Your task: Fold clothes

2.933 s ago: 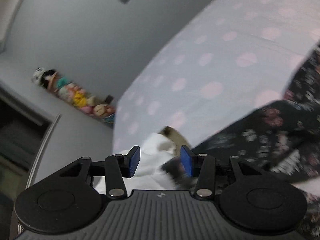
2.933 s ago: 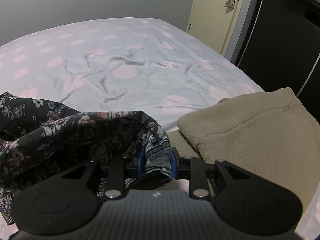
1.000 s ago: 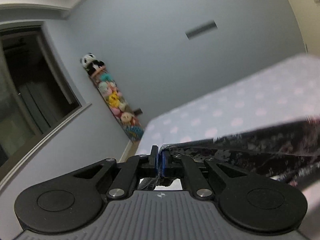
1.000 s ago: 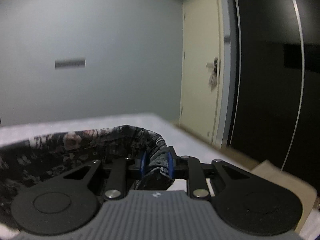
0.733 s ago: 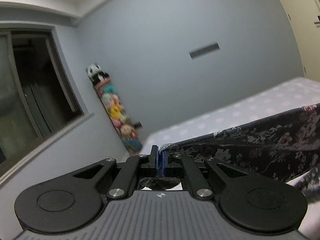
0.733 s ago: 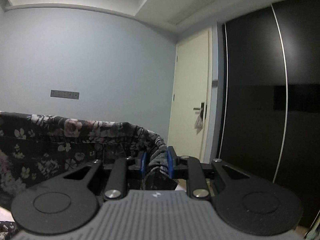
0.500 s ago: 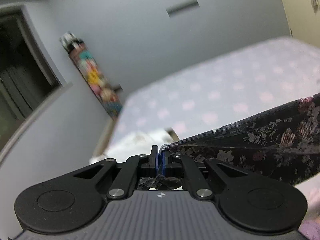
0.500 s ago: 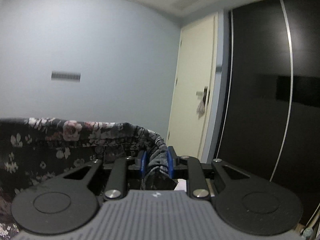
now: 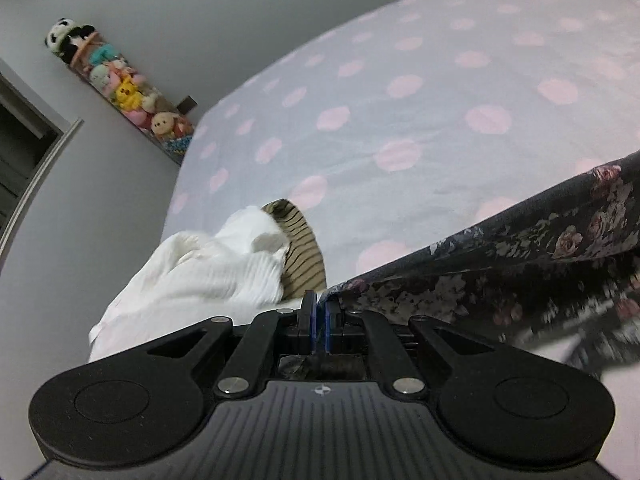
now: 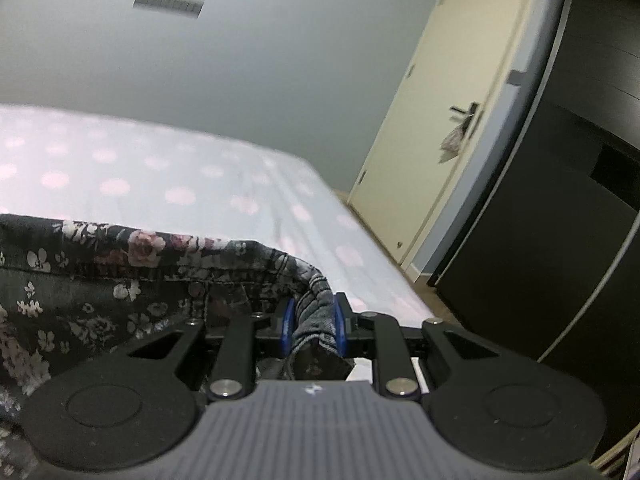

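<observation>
A dark floral garment (image 9: pixel 520 264) hangs stretched between my two grippers above the bed. My left gripper (image 9: pixel 319 312) is shut on one corner of its top edge; the cloth runs off to the right. My right gripper (image 10: pixel 312 316) is shut on the other corner, a bunched grey-black fold, and the floral garment (image 10: pixel 100 280) spreads to the left. Its lower part is out of view.
The bed has a pale sheet with pink dots (image 9: pixel 400 92). A white garment (image 9: pixel 200 272) and a beige striped one (image 9: pixel 300 252) lie at the bed's near left edge. Stuffed toys (image 9: pixel 120 84) line the left wall. A cream door (image 10: pixel 440 128) and dark wardrobe (image 10: pixel 560 240) stand on the right.
Both grippers have tipped down from facing the wall toward the bed, still holding the floral garment stretched between them. The bed and the white garment came back into view.
</observation>
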A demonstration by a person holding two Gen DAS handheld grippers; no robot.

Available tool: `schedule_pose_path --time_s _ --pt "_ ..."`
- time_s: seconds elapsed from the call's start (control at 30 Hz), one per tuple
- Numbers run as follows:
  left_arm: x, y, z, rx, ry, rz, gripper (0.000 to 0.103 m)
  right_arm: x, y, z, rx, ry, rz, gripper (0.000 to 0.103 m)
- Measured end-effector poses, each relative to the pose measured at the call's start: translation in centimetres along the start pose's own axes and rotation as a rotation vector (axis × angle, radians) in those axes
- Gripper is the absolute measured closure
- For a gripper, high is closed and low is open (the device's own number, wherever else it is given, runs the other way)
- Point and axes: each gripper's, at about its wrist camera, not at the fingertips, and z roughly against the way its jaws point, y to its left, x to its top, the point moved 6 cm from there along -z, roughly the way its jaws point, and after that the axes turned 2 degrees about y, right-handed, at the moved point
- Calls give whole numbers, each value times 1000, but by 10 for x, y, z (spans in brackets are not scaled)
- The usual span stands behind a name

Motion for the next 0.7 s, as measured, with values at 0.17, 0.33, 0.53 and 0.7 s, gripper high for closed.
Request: schedule_pose_path --time_s 0.17,0.33,0.53,0.7 --pt "40 -14 -63 7 58 -40 101 11 36 -73 -14 64 85 81" --pt "66 -36 -126 -1 117 -77 101 8 67 -139 -31 135 122 81" --pt "69 -57 -178 1 159 -87 91 0 90 -178 -43 197 158 81" --pt "60 -57 -185 -14 148 -58 83 -7 94 -187 -29 232 139 79"
